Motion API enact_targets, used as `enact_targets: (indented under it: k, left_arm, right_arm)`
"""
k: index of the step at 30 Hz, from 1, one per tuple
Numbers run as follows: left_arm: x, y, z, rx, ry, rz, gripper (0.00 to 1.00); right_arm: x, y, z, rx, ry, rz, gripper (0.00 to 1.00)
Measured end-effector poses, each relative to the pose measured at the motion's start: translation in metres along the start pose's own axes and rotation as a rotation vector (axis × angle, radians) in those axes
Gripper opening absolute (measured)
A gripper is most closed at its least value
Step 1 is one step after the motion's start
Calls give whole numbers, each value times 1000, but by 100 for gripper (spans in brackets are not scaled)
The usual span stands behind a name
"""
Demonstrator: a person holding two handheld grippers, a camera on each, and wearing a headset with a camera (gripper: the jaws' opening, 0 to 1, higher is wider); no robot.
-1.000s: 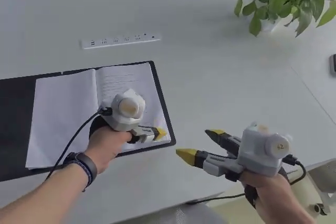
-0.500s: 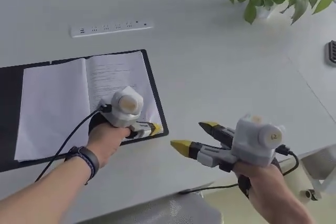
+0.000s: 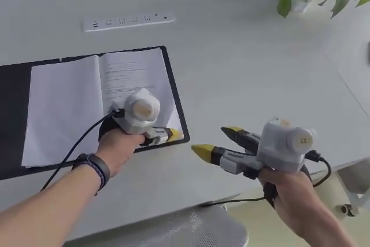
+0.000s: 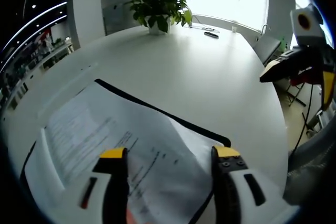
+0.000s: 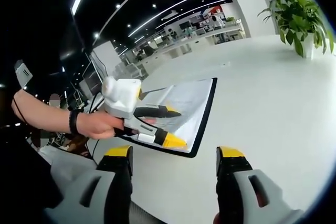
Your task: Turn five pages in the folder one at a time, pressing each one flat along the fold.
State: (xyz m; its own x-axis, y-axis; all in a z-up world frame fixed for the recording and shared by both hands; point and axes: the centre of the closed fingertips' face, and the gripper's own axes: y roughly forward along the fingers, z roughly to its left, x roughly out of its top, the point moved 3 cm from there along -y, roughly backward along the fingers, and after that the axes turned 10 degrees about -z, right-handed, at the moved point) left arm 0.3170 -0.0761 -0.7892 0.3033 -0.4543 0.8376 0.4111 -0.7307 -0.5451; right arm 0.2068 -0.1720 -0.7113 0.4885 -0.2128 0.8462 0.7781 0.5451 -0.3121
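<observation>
Jaws stand apart on both sides, nothing held: the left gripper (image 3: 169,136) (image 4: 170,153) sits over the near right corner of the top white printed page (image 3: 137,79) in the open black folder (image 3: 13,88), clearly the nearer tool. The right gripper (image 3: 217,142) (image 5: 173,152) hangs over the bare white table (image 3: 260,56) beside the folder's right edge, tips aimed back at it. The fold (image 3: 99,96) runs away from the person, left of both grippers, so that page probably swings leftward.
</observation>
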Motion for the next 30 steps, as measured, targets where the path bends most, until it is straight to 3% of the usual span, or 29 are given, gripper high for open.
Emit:
enact_targets:
  k: [8, 25, 30]
  left_arm:
    - [-1, -3, 2, 9, -19, -14, 60]
    - [0, -4, 4, 18, -38, -22, 57]
    - [0, -4, 5, 22, -43, -23, 57]
  right_arm:
    - [2, 17, 1, 27, 19, 1, 60]
    - [16, 83, -3, 102, 62, 10, 53]
    - [18, 102, -11, 109, 113, 8, 50]
